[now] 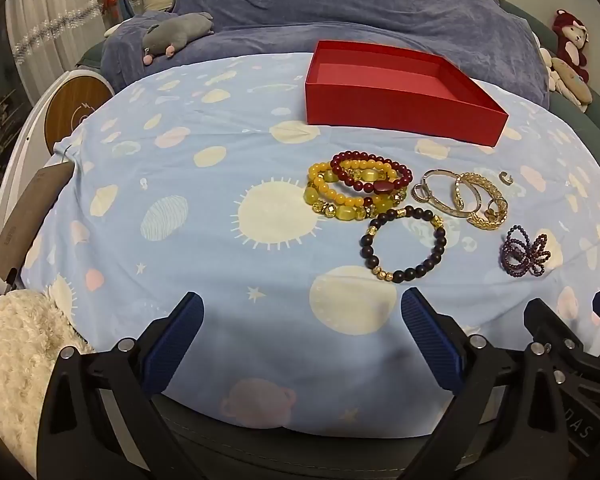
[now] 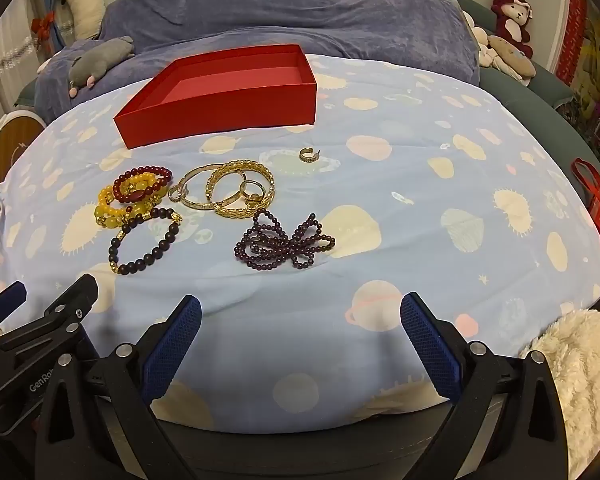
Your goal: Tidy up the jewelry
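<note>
Jaws of both grippers, left (image 1: 302, 334) and right (image 2: 300, 334), are held apart, empty, above the bedsheet (image 2: 440, 216); beaded bracelets (image 1: 360, 194), gold bangles (image 2: 230, 192) and red box (image 2: 220, 98) are shown beyond.

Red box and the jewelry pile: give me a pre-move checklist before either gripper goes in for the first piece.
1. Red box open and unobstructed: ok, no lid, inside looks bare.
2. Left gripper open and holding nothing: ok.
3. Right gripper open and holding nothing: ok.
4. Purple bead strand lies apart from other pieces: ok, good first pick.
5. Yellow and red bracelets separable: not ok, stacked on each other, dark bead bracelet touching them.
6. Gold bangles separable: not ok, overlapping, small rings among them.
</note>
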The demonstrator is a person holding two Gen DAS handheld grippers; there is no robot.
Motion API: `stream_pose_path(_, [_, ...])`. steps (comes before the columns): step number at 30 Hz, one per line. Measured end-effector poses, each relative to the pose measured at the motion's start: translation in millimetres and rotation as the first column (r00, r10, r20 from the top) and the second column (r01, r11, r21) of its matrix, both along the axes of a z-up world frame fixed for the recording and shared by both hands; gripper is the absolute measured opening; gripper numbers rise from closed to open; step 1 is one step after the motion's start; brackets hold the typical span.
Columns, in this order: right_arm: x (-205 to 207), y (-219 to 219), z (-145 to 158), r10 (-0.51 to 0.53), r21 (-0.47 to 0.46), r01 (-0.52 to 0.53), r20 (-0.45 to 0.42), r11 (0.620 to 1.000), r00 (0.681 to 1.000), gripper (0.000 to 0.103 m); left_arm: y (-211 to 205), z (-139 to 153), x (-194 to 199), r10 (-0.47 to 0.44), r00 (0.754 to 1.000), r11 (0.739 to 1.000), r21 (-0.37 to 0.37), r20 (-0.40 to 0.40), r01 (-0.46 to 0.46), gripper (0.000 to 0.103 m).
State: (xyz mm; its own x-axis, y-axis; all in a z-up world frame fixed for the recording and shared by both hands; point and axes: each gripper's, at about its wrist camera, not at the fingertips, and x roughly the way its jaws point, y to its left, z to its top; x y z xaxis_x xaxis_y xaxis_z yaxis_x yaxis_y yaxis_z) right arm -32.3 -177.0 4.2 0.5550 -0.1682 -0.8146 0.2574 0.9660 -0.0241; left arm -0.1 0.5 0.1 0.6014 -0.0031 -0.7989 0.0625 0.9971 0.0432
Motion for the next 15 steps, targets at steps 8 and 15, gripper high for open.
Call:
stream_pose_path(8, [-1.2,5.4,1.3,0.023,-0.022,-0.023,0.005,0.999,1.0,0.096,-5.6,2.7,-2.9,0.005,1.0,1.0,0.02,0.001,-0.005,0.091])
stream_pose_path(15, [-4.2,7.3,2.2,0.018,-0.027,-0.018,0.017,0.999,1.0,0.096,-0.8,-1.0,-0.4,0.001,1.0,1.0,0.01,-0.004,-0.001,0.091])
